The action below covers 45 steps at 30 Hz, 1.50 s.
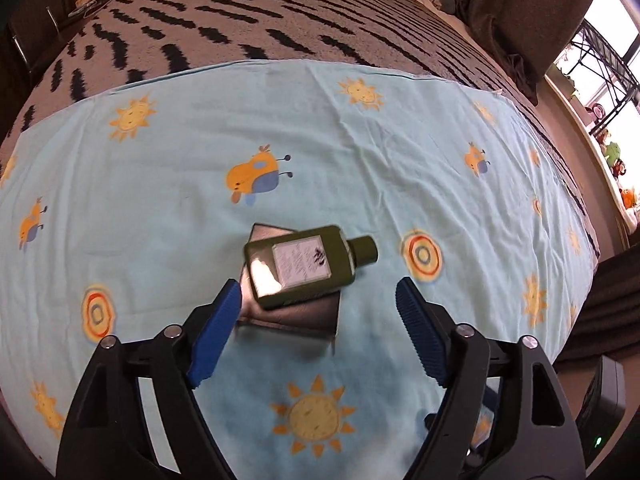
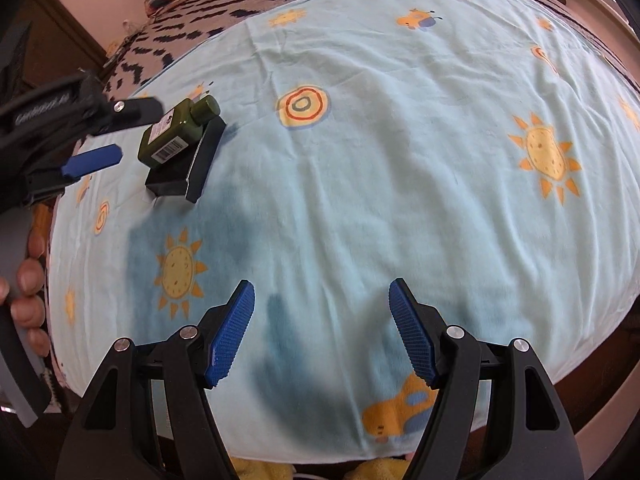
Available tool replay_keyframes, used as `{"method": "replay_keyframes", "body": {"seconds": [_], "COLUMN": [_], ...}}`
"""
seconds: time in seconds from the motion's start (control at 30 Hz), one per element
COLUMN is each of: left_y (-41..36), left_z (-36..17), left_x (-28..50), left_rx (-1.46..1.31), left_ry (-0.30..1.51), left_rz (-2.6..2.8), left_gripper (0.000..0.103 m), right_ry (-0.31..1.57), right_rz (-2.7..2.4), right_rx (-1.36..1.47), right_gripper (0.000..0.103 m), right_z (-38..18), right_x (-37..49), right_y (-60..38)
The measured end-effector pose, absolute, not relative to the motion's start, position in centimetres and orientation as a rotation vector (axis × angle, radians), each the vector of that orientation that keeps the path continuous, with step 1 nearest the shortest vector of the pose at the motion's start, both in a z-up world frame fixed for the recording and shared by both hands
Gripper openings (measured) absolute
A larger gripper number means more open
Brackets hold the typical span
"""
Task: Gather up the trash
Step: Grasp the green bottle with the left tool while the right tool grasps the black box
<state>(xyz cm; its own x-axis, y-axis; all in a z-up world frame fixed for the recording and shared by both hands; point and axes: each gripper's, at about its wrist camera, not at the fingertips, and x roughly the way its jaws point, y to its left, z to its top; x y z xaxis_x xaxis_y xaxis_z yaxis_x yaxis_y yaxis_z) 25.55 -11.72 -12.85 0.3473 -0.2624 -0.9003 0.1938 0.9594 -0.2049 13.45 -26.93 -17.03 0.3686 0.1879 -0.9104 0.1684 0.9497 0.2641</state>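
Left hand-held gripper [image 1: 318,304] just before bottle [image 1: 306,264]

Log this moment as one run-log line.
left tool: open, nearing green bottle | bottle: lying on black box | right tool: open, empty, over blue sheet

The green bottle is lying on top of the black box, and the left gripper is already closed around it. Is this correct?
Not entirely. The green bottle does lie on the black box, but the left gripper is open, its fingers spread short of the bottle. The left wrist view shows it.
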Motion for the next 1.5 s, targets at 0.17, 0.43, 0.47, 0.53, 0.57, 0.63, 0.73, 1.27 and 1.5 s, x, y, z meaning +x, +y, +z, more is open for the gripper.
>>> {"method": "replay_keyframes", "body": {"seconds": [0.17, 0.43, 0.47, 0.53, 0.57, 0.63, 0.73, 1.27, 1.5], "left_y": [-13.4, -13.7, -13.6, -13.5, -13.6, -13.9, -14.1, -7.8, -4.5], "left_z": [-13.8, -14.4, -14.6, -14.8, -15.0, -15.0, -15.0, -14.3, -14.4], "left_x": [27.2, 28.4, 28.4, 28.4, 28.4, 28.4, 28.3, 29.3, 28.5], "left_rx": [-0.034, 0.055, 0.054, 0.04, 0.043, 0.058, 0.078, 0.042, 0.035], "left_ry": [1.184, 1.166, 1.175, 1.187, 1.188, 1.18, 1.171, 1.17, 1.178], "left_rz": [-0.274, -0.189, -0.193, -0.203, -0.208, -0.217, -0.224, -0.226, -0.209], "left_gripper": [0.084, 0.085, 0.085, 0.085, 0.085, 0.083, 0.082, 0.064, 0.063], "right_ry": [1.191, 1.181, 1.181, 1.18, 1.179, 1.179, 1.18, 1.138, 1.111], "right_rz": [0.027, 0.037, 0.036, 0.035, 0.034, 0.033, 0.031, 0.081, 0.115], "right_rx": [0.346, 0.347, 0.347, 0.348, 0.348, 0.347, 0.343, 0.346, 0.337], "right_gripper": [0.071, 0.071, 0.071, 0.071, 0.071, 0.072, 0.072, 0.072, 0.072], "right_z": [-17.1, -17.1, -17.1, -17.1, -17.1, -17.1, -17.1, -16.0, -15.2], "right_x": [14.4, 15.9, 16.0, 16.4, 16.5, 16.7, 17.2, 20.4, 22.3], "right_y": [-27.3, -27.7, -27.6, -27.6, -27.6, -27.5, -27.3, -23.4, -21.0]}}
